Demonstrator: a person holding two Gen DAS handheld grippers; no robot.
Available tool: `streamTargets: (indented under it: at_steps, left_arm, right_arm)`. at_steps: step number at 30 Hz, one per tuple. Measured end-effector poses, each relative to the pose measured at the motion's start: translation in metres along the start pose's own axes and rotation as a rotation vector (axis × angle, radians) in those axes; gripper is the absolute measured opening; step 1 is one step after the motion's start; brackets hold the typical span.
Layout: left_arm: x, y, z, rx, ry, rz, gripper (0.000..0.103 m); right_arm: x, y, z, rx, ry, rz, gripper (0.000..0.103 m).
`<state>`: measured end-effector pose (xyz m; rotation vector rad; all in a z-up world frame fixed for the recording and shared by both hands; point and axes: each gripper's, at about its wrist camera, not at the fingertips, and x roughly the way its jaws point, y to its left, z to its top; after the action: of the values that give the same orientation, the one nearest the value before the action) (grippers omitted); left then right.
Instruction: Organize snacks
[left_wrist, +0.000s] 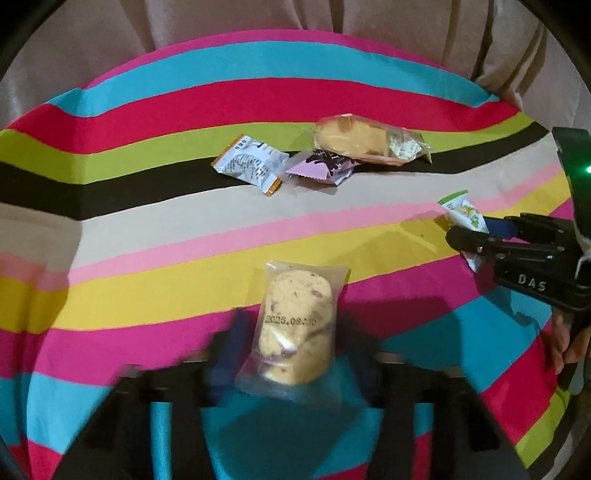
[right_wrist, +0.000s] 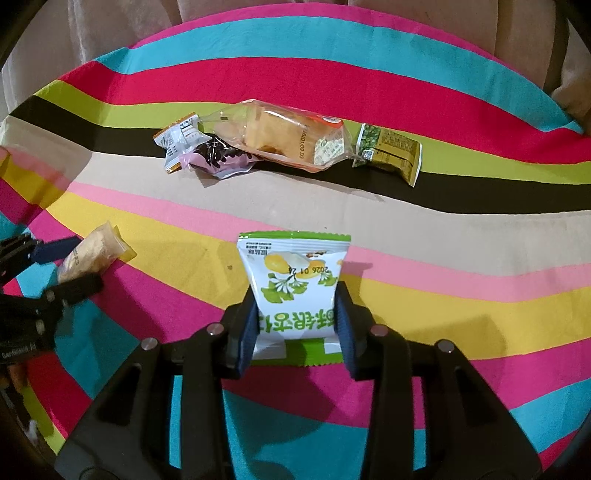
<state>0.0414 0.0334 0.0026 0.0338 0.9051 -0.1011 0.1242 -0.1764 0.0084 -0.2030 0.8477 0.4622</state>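
A clear packet with a chocolate-chip cookie (left_wrist: 295, 325) sits between the blurred fingers of my left gripper (left_wrist: 295, 343), which is shut on it just above the striped cloth (left_wrist: 147, 229). The right wrist view shows that same grip at the far left: left gripper (right_wrist: 74, 266), cookie packet (right_wrist: 92, 251). My right gripper (right_wrist: 295, 332) is shut on a white and green snack bag (right_wrist: 295, 288), its blue pads (right_wrist: 247, 332) pressing both sides. From the left wrist view the right gripper (left_wrist: 476, 236) and its bag (left_wrist: 461, 212) show at the right edge.
Further back on the cloth lies a pile: a silver and orange packet (right_wrist: 179, 142), a pink chocolate packet (right_wrist: 218, 158), a clear cake packet (right_wrist: 280, 136) and a green pea packet (right_wrist: 388, 151). Beige fabric (left_wrist: 258, 22) hangs beyond the far edge.
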Motion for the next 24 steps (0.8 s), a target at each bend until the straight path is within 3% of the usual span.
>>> streamTargets:
  at_steps: [6, 9, 18, 24]
  left_arm:
    - [-0.020, -0.001, -0.018, -0.092, 0.009, -0.004, 0.038]
    - [-0.034, -0.005, -0.034, -0.123, 0.003, 0.001, 0.038]
    - [-0.083, -0.012, -0.071, -0.160, -0.021, 0.004, 0.038]
    - [-0.103, -0.025, -0.082, -0.161, -0.051, -0.006, 0.038]
  right_arm:
    - [0.000, 0.000, 0.000, 0.002, 0.001, -0.006, 0.041]
    - [-0.007, -0.002, -0.008, 0.071, 0.002, 0.009, 0.039]
    - [-0.085, 0.024, -0.099, 0.233, -0.026, 0.079, 0.039]
    - [-0.129, 0.035, -0.117, 0.203, -0.071, 0.049, 0.039]
